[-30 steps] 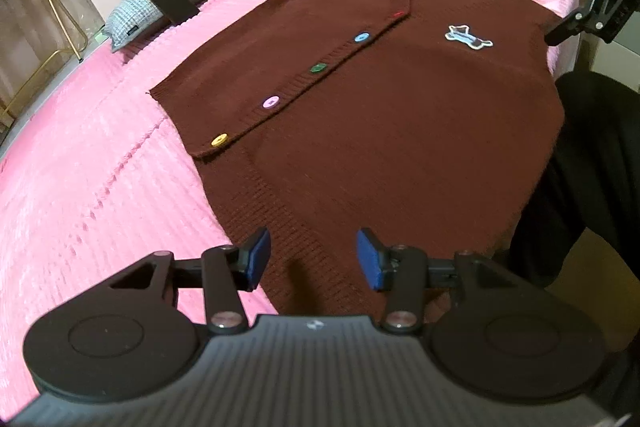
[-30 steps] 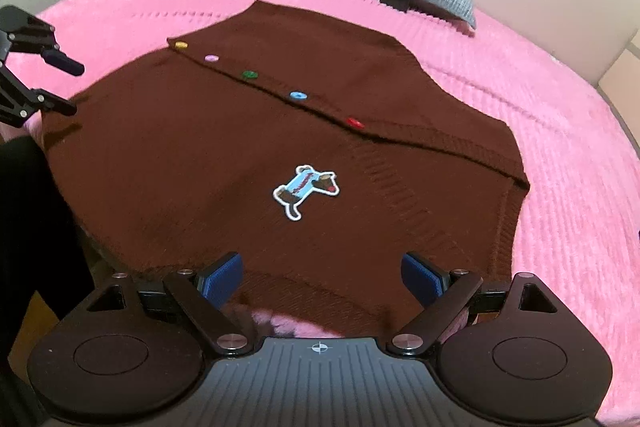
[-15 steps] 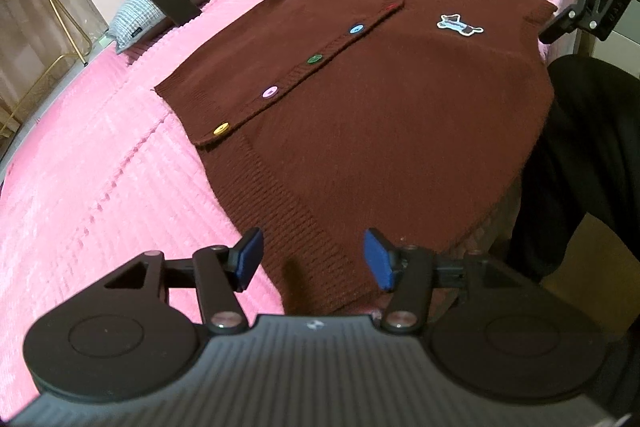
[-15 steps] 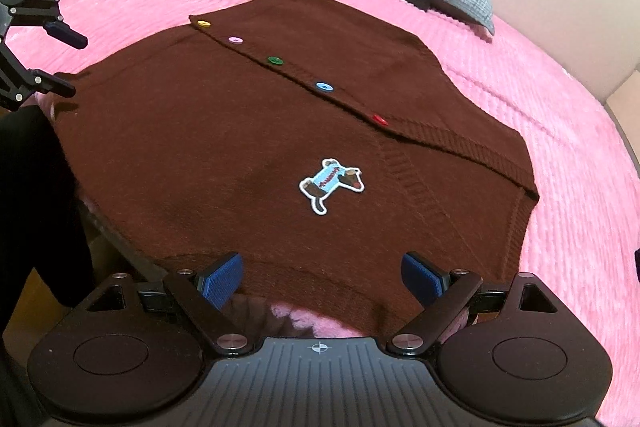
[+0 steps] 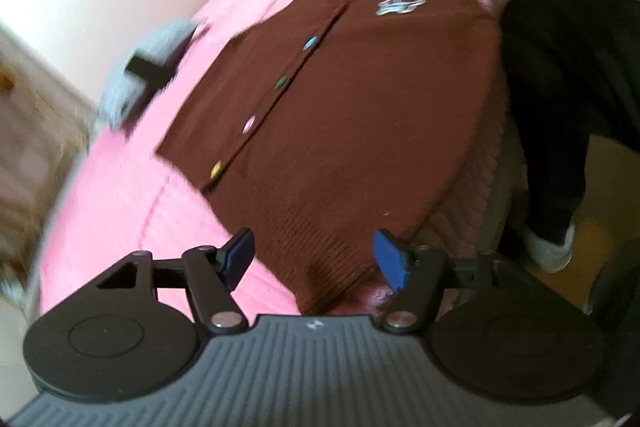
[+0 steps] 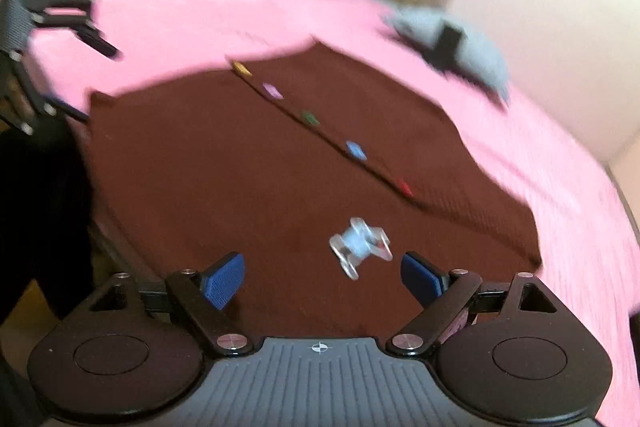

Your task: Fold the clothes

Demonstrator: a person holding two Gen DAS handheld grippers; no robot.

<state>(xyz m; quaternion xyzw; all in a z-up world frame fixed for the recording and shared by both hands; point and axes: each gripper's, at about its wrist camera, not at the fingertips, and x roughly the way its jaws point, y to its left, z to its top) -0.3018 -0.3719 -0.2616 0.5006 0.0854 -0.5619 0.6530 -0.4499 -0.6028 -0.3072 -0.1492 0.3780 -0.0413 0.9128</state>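
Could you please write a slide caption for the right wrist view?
Open right tongs poised over a brown knitted button-up vest spread on a pink bed cover.

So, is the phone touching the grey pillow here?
Touching. In the right wrist view the phone lies against the grey pillow, no gap between them, despite blur.

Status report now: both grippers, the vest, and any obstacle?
Left gripper open, at the vest hem. Right gripper open, over the patch. Vest flat, unfolded, on the bed. Pillow beyond it, apart.

Brown cardigan (image 5: 360, 131), pink bedspread (image 5: 132, 211)
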